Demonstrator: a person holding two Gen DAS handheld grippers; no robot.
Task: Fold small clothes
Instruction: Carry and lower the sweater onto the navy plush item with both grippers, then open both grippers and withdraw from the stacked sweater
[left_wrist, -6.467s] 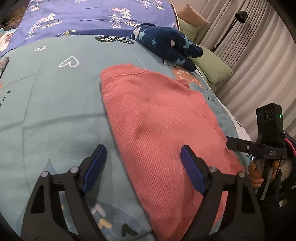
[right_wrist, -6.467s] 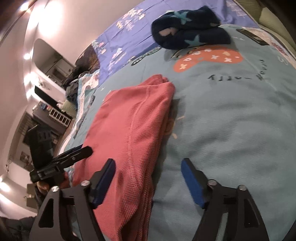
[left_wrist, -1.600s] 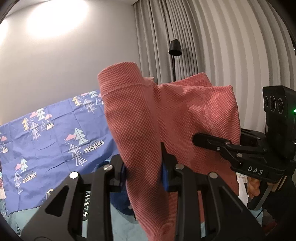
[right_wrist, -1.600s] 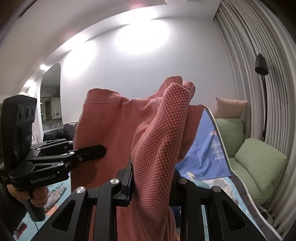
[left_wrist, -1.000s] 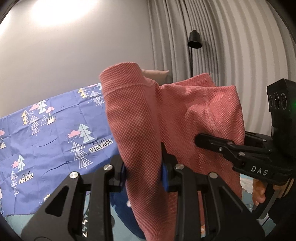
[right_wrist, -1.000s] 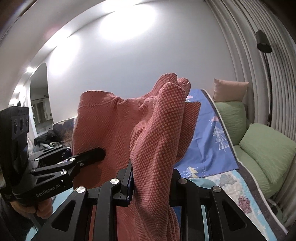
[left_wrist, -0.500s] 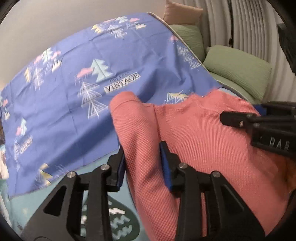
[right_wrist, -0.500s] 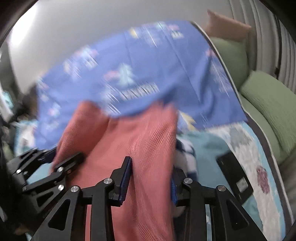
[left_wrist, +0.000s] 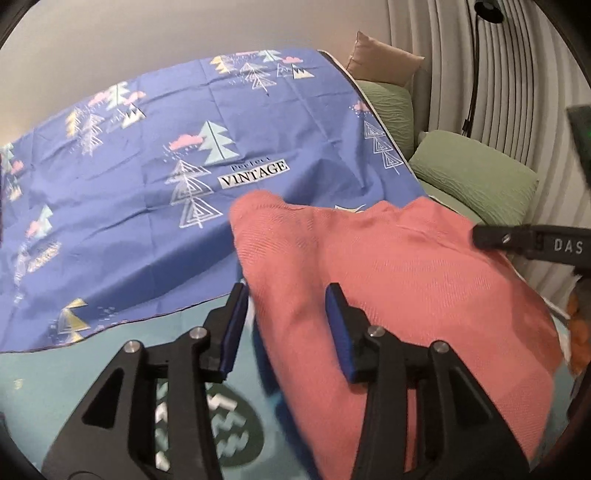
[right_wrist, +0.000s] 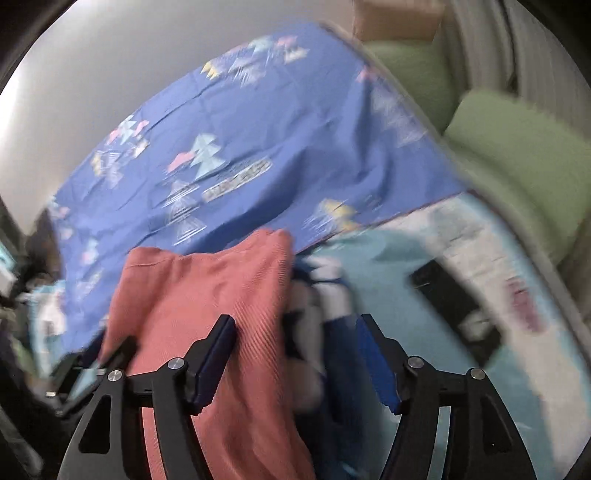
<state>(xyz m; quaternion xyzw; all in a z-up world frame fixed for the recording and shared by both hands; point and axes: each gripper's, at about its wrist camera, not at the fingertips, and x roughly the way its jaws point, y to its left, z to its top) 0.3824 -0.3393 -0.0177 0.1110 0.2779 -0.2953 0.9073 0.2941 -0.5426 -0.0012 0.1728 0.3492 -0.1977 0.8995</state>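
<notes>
Bed (left_wrist: 33, 373) with blue printed sheet (left_wrist: 147, 166) toward 11 o'clock; pink garment (left_wrist: 406, 295) draped at 1 o'clock, over a dark blue item (right_wrist: 332, 295). Left claw (left_wrist: 284, 325) and right claw (right_wrist: 295, 358) opening, pads apart, cloth loose between. Best finish releasing, then smooth flat.

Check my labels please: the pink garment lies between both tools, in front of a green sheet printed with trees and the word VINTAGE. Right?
Not quite: the sheet is blue, not green, as the left wrist view shows; green are the cushions. The pink garment does lie between both tools.
</notes>
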